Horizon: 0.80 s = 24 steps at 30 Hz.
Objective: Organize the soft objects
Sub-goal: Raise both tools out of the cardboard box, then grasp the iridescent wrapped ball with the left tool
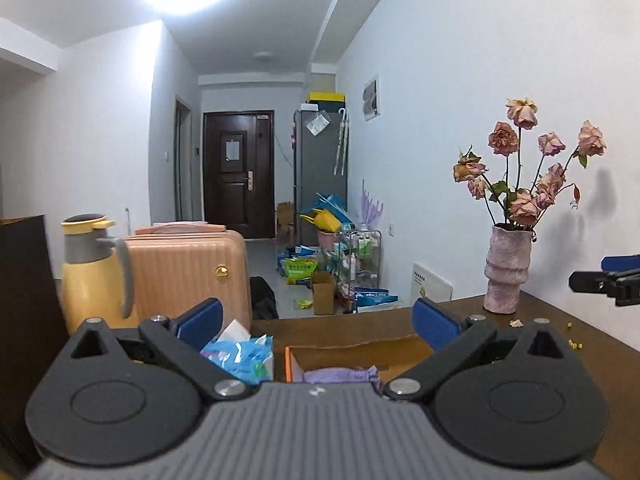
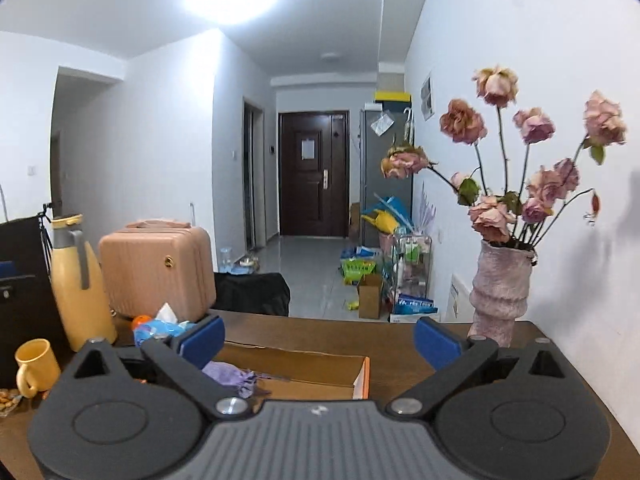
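Lilac pouch lay crumpled in cardboard box | box near table far edge | left gripper, right gripper gaped wide, empty

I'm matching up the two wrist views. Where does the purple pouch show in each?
Left wrist: the purple pouch lies low at centre, in the cardboard box, just above the gripper's body.
Right wrist: the pouch lies lower left of centre, in the box, beside the left finger.
Shared landmark: the vase of dried roses, at right in both.
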Available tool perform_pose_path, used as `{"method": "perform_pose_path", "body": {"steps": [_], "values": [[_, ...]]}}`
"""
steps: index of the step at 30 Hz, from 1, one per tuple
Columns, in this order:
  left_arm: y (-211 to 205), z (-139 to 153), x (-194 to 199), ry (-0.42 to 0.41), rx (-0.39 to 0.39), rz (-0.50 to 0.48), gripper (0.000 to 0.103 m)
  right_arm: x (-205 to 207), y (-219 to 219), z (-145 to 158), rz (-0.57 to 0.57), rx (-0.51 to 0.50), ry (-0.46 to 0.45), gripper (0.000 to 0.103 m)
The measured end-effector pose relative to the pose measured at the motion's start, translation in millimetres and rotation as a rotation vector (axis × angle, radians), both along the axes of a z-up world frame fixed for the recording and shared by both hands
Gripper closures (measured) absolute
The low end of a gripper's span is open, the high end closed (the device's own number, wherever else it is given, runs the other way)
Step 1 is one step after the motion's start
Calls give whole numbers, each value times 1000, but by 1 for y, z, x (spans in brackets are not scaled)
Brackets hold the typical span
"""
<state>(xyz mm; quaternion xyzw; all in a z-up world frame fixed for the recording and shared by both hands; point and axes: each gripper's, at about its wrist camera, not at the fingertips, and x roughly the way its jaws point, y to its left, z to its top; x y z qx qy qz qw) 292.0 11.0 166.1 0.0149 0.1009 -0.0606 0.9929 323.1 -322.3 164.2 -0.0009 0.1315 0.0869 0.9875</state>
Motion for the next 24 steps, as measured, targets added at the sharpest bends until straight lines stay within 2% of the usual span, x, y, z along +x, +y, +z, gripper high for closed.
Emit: {"method": "perform_pose_path", "body": {"steps": [5, 11, 19, 21, 24], "values": [[2, -30, -54, -26, -2, 10, 0, -62, 12, -18, 21, -8, -67, 0], [2, -72, -129, -75, 10, 1, 0, -143, 26, -56, 40, -26, -121, 0], [10, -128, -218, -27, -35, -19, 0, -237, 35, -115, 42, 51, -84, 0], [12, -136, -229, 5, -41, -23, 0, -258, 37, -131, 8, 76, -72, 0], [10, -141, -239, 40, -34, -55, 0, -278, 40, -149, 34, 85, -49, 0]]}}
